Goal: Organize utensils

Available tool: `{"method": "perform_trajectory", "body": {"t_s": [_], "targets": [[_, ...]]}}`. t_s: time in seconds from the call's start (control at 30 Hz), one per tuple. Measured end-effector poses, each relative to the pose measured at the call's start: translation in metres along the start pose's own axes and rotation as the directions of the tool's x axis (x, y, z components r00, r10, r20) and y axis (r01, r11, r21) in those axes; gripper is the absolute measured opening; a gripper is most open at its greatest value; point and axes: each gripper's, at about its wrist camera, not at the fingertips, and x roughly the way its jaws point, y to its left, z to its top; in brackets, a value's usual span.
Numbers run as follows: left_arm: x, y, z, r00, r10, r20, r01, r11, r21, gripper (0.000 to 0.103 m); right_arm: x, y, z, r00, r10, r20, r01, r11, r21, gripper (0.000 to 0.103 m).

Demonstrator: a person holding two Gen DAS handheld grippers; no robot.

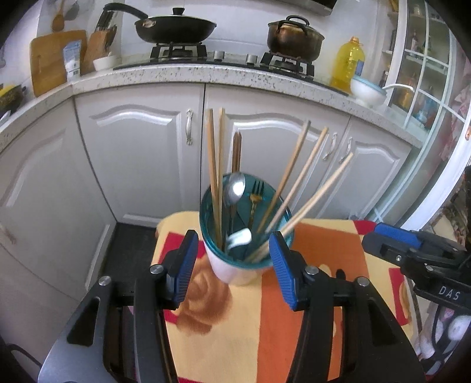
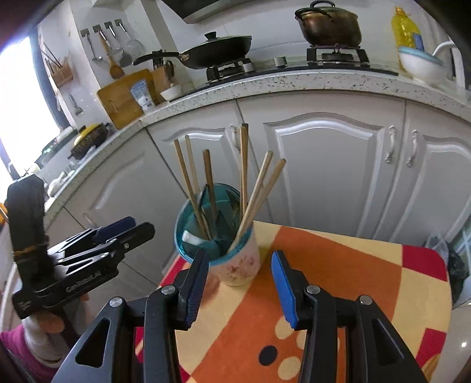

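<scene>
A white cup with a teal inside stands on a small table under an orange, yellow and red cloth. In it are several wooden chopsticks, a metal spoon, a fork and a white ceramic spoon. My left gripper is open, its blue pads on either side of the cup's near wall and apart from it. In the right wrist view my right gripper is open too, just short of the cup. Each gripper also shows at the edge of the other's view.
White cabinet doors stand close behind the table. Above them the speckled counter carries a hob with a black pan and a dark pot, an oil bottle, a white bowl and a cutting board.
</scene>
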Motion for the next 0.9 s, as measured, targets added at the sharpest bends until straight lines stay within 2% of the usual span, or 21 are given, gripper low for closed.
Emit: {"method": "perform_trajectory", "body": {"t_s": [0.1, 0.37, 0.9], "targets": [[-0.002, -0.002, -0.007, 1.000, 0.006, -0.005, -0.006, 1.000, -0.016, 0.049, -0.005, 0.002, -0.009, 0.999, -0.041, 0.019, 0.041, 0.999, 0.002, 0.043], [-0.010, -0.008, -0.017, 0.999, 0.045, -0.003, -0.045, 0.999, -0.012, 0.049, -0.011, 0.003, -0.016, 0.996, -0.088, 0.031, 0.087, 0.996, 0.027, 0.043], [-0.028, -0.007, -0.017, 0.996, 0.084, 0.038, -0.084, 0.996, -0.008, 0.049, -0.016, 0.017, -0.015, 0.994, -0.100, 0.047, 0.100, 0.995, 0.011, 0.044]]}}
